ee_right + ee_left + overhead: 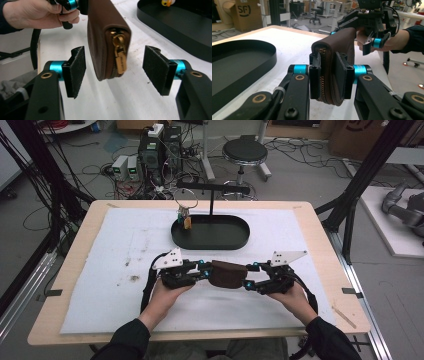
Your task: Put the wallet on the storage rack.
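One brown zip pouch hangs above the tabletop, just in front of one black tray. The left gripper clamps one end; the right gripper spreads wide around the other, untouching.

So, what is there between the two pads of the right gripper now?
In the right gripper view, the zipper end of the brown pouch, with its gold zipper pull, hangs between the open right gripper pads, touching neither. The left gripper clamps its other end.

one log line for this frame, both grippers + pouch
left gripper: shut on brown pouch | right gripper: open around zipper pull end | pouch: held above table
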The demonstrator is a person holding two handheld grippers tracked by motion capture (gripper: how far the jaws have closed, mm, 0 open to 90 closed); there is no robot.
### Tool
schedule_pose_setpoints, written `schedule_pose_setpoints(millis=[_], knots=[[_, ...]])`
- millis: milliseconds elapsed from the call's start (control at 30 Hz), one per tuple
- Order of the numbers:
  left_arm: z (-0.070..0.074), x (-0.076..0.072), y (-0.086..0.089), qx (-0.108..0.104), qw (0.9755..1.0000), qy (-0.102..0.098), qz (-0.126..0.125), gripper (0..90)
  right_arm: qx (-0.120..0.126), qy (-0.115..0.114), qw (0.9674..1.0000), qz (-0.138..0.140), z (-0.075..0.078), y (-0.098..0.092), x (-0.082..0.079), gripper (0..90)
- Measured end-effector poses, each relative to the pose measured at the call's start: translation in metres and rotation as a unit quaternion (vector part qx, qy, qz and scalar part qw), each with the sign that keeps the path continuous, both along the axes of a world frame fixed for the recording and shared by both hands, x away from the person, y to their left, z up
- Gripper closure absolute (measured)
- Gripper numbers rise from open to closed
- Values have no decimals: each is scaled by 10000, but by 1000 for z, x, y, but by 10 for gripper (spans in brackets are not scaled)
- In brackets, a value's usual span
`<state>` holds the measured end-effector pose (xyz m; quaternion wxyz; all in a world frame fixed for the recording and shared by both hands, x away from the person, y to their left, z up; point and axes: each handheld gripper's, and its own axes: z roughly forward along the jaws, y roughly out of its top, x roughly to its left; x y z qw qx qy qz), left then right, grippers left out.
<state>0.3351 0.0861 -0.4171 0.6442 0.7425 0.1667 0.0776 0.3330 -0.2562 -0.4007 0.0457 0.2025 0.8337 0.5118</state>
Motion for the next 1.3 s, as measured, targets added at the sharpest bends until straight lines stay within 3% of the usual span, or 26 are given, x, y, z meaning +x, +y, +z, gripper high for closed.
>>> schedule_pose_setpoints(millis=[167,300,500,700,833,933,1067,1233,1300], knots=[[-1,-6,0,37,10000,-41,9,750,3,-163,9997,180,2,8,1,578],[-1,-7,4,20,10000,-91,-26,746,102,-162,9990,414,2,7,4,668],[3,-6,7,63,9997,-143,-196,708,188,-145,9978,626,4,7,5,715],[11,-4,8,282,9977,-301,-545,509,180,-146,9948,989,7,9,3,720],[10,-5,4,506,9954,-323,-741,489,212,-198,9936,1093,11,10,1,720],[8,-5,0,503,9944,-253,-893,563,216,-219,9938,1067,12,10,0,719],[7,-3,2,272,9951,-146,-943,632,308,-235,9938,1039,13,9,1,702],[7,-1,8,-240,9958,-4,-885,668,450,-165,9962,732,14,5,3,567],[8,-1,10,-357,9959,-2,-831,670,544,-110,9963,662,15,2,5,552]])
